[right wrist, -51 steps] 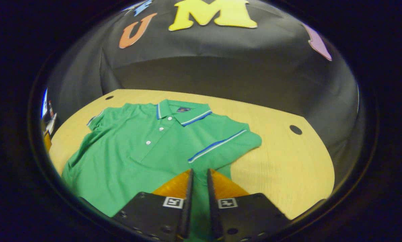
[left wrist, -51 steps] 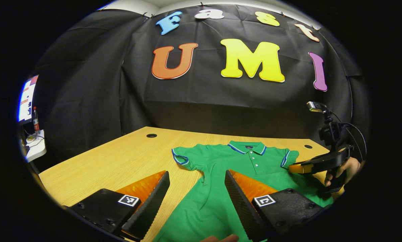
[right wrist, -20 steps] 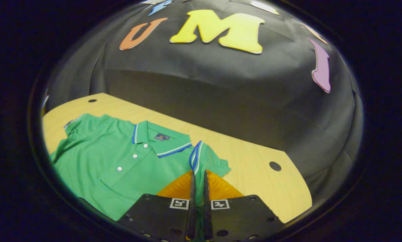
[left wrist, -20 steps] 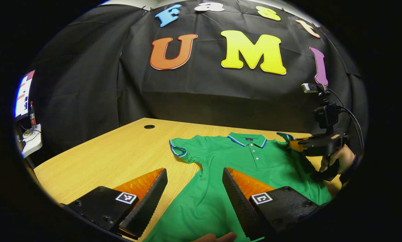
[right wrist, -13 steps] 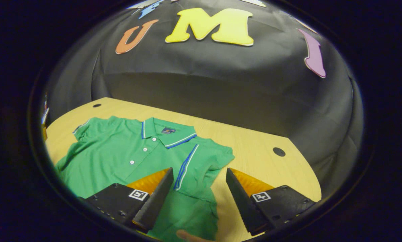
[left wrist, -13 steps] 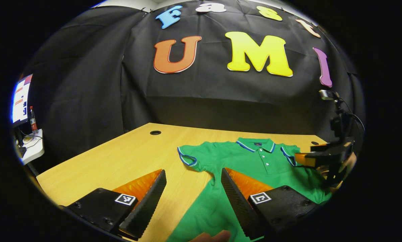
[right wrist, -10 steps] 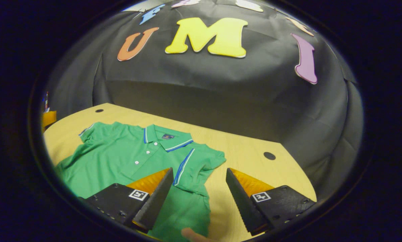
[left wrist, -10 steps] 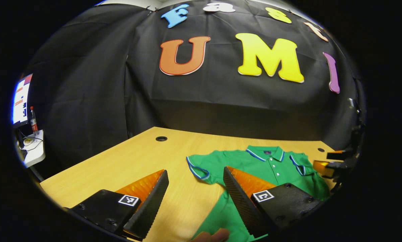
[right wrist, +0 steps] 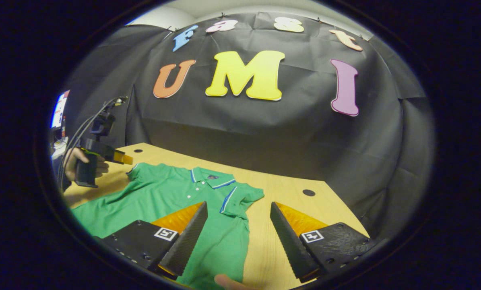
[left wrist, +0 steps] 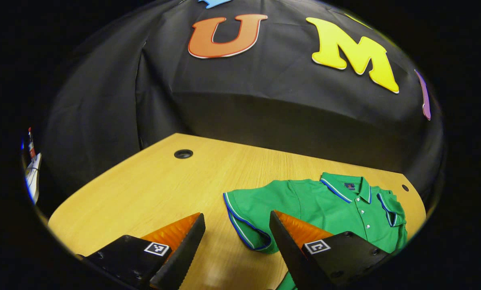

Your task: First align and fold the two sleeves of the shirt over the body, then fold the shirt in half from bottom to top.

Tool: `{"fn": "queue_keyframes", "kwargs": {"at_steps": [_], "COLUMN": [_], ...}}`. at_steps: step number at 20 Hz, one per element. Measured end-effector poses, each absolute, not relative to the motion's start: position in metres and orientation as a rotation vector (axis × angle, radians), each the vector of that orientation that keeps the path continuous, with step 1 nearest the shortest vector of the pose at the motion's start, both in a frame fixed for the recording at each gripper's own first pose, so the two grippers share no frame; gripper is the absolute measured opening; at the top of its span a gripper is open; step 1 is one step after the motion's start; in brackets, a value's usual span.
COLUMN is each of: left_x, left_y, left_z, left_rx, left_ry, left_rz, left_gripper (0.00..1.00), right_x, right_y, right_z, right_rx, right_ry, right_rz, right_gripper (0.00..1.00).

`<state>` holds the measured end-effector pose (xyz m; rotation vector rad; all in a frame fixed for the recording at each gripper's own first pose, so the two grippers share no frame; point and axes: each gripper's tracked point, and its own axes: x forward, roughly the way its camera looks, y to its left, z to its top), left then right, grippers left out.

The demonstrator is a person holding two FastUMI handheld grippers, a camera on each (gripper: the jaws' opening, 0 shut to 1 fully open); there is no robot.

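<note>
Wood-grain table (left wrist: 151, 185) carries the green shirt (right wrist: 164, 193) lying flat, its right sleeve (right wrist: 240, 199) folded over the body. Left gripper (left wrist: 236, 241) hovers spread wide, empty, near the left sleeve (left wrist: 246, 217); right gripper (right wrist: 238, 229) also gapes wide, holding nothing.

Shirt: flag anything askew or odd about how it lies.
The shirt lies unevenly: the right sleeve is folded over the body, the left sleeve is spread out on the table. That fits a fold half done. No damage shows.
</note>
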<state>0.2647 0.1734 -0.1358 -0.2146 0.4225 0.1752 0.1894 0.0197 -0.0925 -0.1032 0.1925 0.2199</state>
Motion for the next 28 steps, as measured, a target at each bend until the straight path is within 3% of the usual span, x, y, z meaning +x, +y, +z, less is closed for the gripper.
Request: {"fn": "queue_keyframes", "kwargs": {"at_steps": [3, 4, 7, 9, 10, 14, 19, 28], "left_x": [0.283, 0.288, 0.3, 0.305, 0.303, 0.302, 0.309, 0.327], "left_y": [0.15, 0.15, 0.16, 0.165, 0.166, 0.161, 0.132, 0.026], "left_z": [-0.15, -0.159, -0.16, -0.167, -0.173, -0.164, -0.122, -0.113], "left_rx": [-0.351, -0.401, -0.479, -0.504, -0.517, -0.471, -0.409, -0.318], "left_ry": [0.488, 0.521, 0.535, 0.546, 0.58, 0.586, 0.528, 0.558], "left_rz": [0.092, 0.109, 0.146, 0.177, 0.196, 0.169, 0.095, -0.067], "left_gripper": [0.97, 0.89, 0.8, 0.58, 0.16, 0.06, 0.06, 0.06], "right_x": [0.178, 0.176, 0.169, 0.166, 0.168, 0.167, 0.161, 0.148], "right_y": [0.009, 0.007, -0.001, -0.007, -0.012, -0.028, -0.024, -0.027], "right_z": [-0.101, -0.103, -0.109, -0.11, -0.109, -0.107, -0.108, -0.114], "right_rx": [-0.086, -0.065, 0.042, 0.099, 0.11, 0.085, 0.079, 0.07], "right_ry": [0.196, 0.201, 0.234, 0.241, 0.237, 0.225, 0.224, 0.233], "right_rz": [0.244, 0.251, 0.263, 0.274, 0.269, 0.233, 0.244, 0.236], "right_gripper": [0.95, 0.95, 0.95, 0.95, 0.95, 0.93, 0.93, 0.93]}}
